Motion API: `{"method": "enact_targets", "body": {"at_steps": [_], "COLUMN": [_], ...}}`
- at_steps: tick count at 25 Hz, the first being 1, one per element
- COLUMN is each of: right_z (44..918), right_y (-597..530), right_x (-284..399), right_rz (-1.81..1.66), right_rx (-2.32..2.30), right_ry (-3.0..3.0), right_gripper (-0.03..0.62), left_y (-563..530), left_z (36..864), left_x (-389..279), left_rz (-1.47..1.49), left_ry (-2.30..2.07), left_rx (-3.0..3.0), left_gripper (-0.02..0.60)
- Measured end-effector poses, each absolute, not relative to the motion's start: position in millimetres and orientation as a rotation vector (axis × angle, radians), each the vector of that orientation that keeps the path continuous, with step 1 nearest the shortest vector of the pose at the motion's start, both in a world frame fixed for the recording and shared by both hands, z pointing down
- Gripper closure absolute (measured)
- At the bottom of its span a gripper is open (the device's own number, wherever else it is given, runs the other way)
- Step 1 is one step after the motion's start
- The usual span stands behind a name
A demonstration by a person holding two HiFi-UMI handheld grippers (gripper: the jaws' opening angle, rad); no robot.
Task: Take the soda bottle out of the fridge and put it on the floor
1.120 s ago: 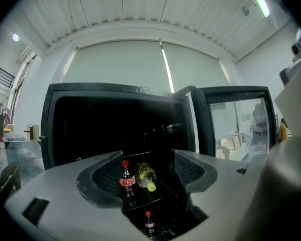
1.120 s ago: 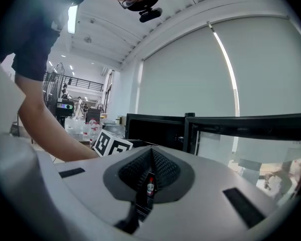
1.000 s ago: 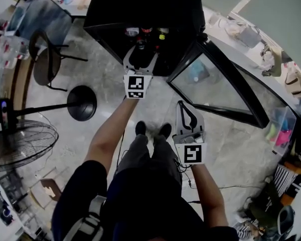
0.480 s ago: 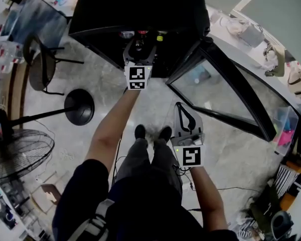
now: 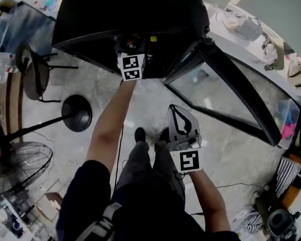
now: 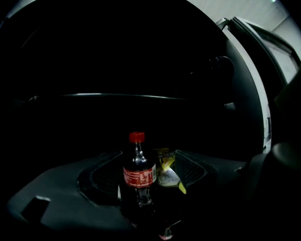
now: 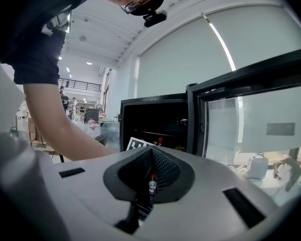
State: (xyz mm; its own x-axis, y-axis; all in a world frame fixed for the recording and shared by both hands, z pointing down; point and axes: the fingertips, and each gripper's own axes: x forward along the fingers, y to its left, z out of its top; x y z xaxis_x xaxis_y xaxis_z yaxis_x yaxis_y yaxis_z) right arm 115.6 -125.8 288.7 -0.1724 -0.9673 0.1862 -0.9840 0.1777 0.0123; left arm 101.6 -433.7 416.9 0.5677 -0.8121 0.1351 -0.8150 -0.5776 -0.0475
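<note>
The soda bottle (image 6: 139, 174) has dark cola, a red cap and a red label. It stands upright on a shelf inside the dark fridge (image 5: 130, 9). My left gripper (image 6: 148, 173) is open, its jaws either side of the bottle, with a gap on the right where a yellow packet (image 6: 166, 167) shows behind. In the head view the left gripper (image 5: 132, 46) reaches into the fridge opening, and the bottle is hidden behind it. My right gripper (image 5: 176, 109) hangs shut and empty above the floor, well back from the fridge. In its own view the right gripper (image 7: 150, 152) points at the open fridge.
The fridge's glass door (image 5: 226, 94) stands swung open to the right. On the grey floor to the left are a round stand base (image 5: 76, 113), a fan (image 5: 15, 164) and a chair (image 5: 32, 74). The person's feet (image 5: 140, 133) stand before the fridge.
My left gripper has pushed forward into the fridge, and the person has leaned closer. The right gripper has stayed low and shut.
</note>
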Motion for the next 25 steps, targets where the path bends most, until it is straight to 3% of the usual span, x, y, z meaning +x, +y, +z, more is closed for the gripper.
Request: {"method": "enact_targets", "body": {"at_steps": [25], "right_z": [312], "right_y": [-128], "right_x": [125], "right_rz": [0.228], "right_rx": [1.956], "right_ry": [-2.286], "right_gripper": [0.576], "left_y": [-490], "left_z": [455], "left_x": [109], "left_rz": [0.317], "left_ry": [-1.55], "left_rx": [2.651], "left_gripper": [0.264]}}
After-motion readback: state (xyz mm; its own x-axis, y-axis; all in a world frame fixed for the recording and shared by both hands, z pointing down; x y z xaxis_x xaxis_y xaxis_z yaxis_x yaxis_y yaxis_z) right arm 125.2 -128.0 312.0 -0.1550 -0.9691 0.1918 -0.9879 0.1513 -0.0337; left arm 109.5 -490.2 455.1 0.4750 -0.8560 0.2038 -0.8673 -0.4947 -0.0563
